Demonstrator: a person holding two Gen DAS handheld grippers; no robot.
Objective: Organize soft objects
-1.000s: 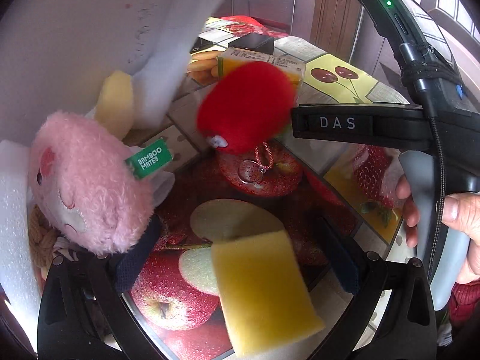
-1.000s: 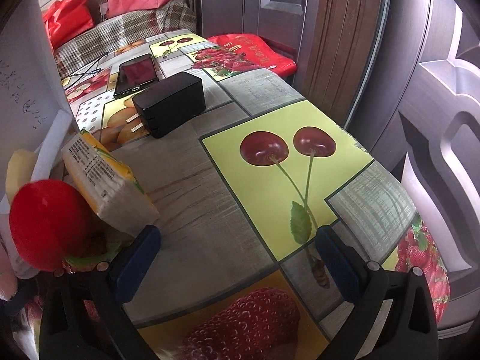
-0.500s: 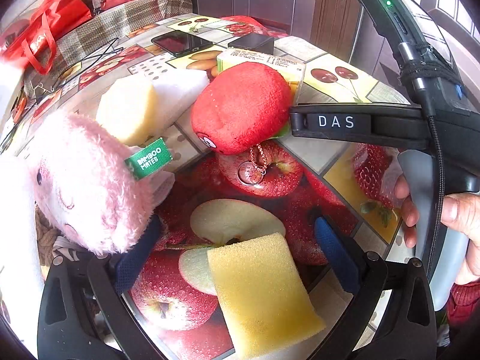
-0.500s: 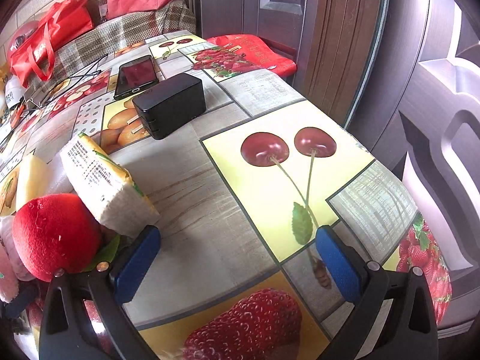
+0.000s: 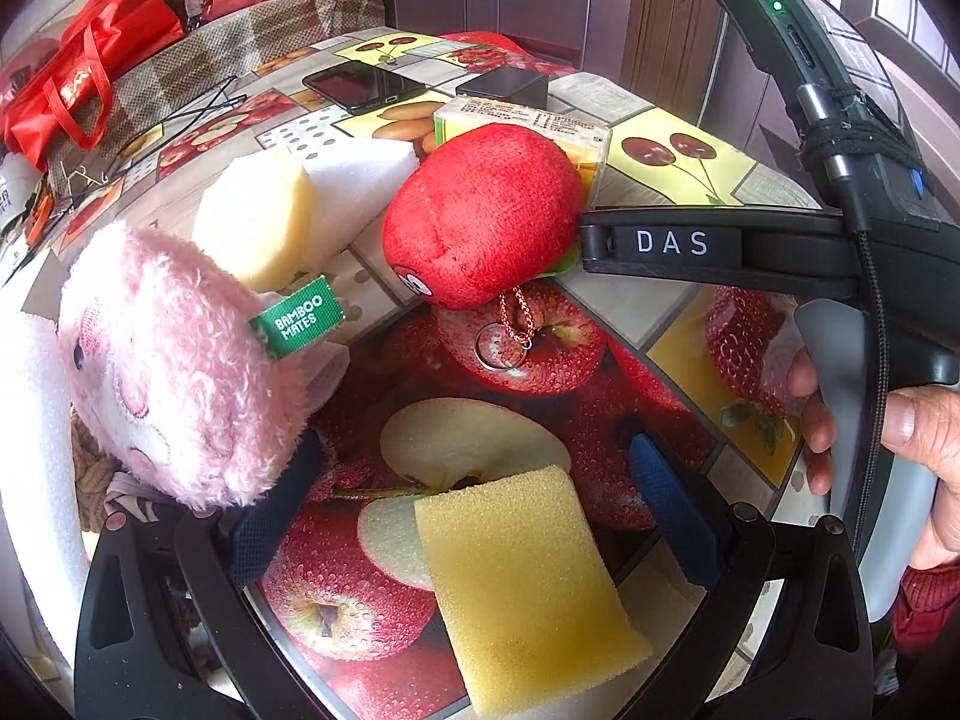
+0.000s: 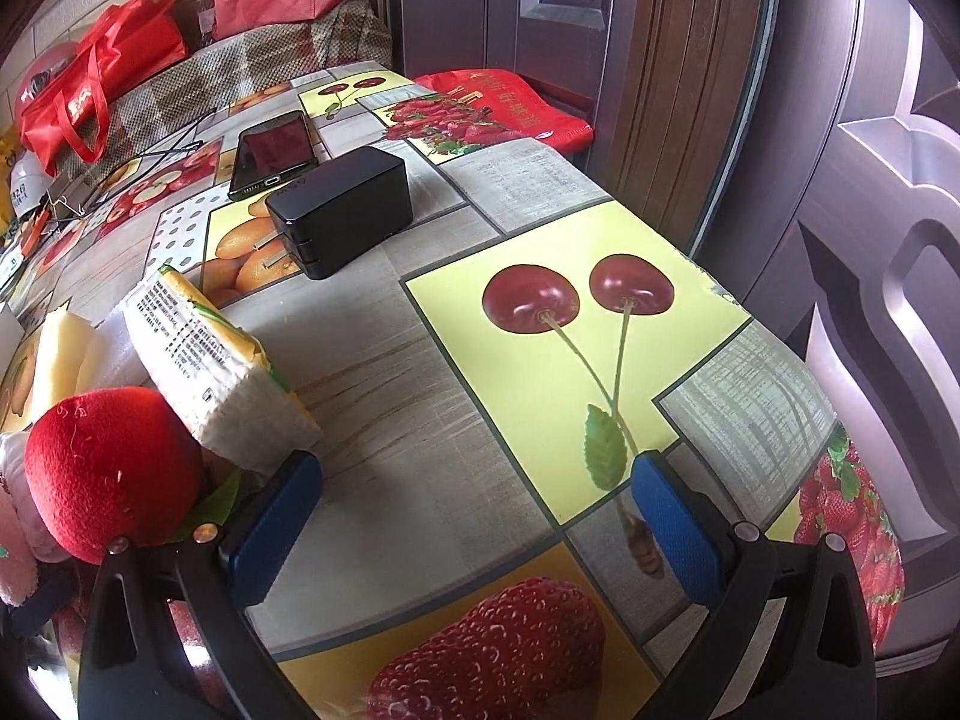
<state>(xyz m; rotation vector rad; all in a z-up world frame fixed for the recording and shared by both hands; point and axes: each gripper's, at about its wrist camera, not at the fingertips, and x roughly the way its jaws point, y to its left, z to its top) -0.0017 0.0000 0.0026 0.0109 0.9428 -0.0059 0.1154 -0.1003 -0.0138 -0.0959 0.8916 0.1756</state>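
The left tongs [image 5: 474, 492] are standing wide apart with nothing between their blue ribbed pads, hovering over the glossy fruit-printed oilcloth of the surface [image 5: 600, 420]. A yellow sponge [image 5: 528, 594], rectangular and open-pored, is lying flat just beneath and ahead of them near the surface's near edge. A pink plush toy [image 5: 174, 372], shaggy and rounded and carrying a green woven tag, is leaning against the left pad, while a red plush ball [image 5: 486, 210] of short velvety pile, trailing a thin chain and metal ring, is sitting farther in toward the middle. Behind it a pale yellow foam wedge [image 5: 258, 222] is touching a white foam block [image 5: 354, 174], and a wrapped tissue pack [image 6: 210, 372] is resting tilted against the red ball. The right tongs [image 6: 474, 516] are likewise gaping wide and gripping nothing, pointing over the cherry panel near the surface's right edge; in the left view a hand [image 5: 900, 432] is wrapping around their grey handle. A boxy black charger [image 6: 342, 210] and a flat dark phone [image 6: 276, 150] are lying toward the far edge, with a red bag [image 6: 90, 84] sitting beyond them on checked cloth.
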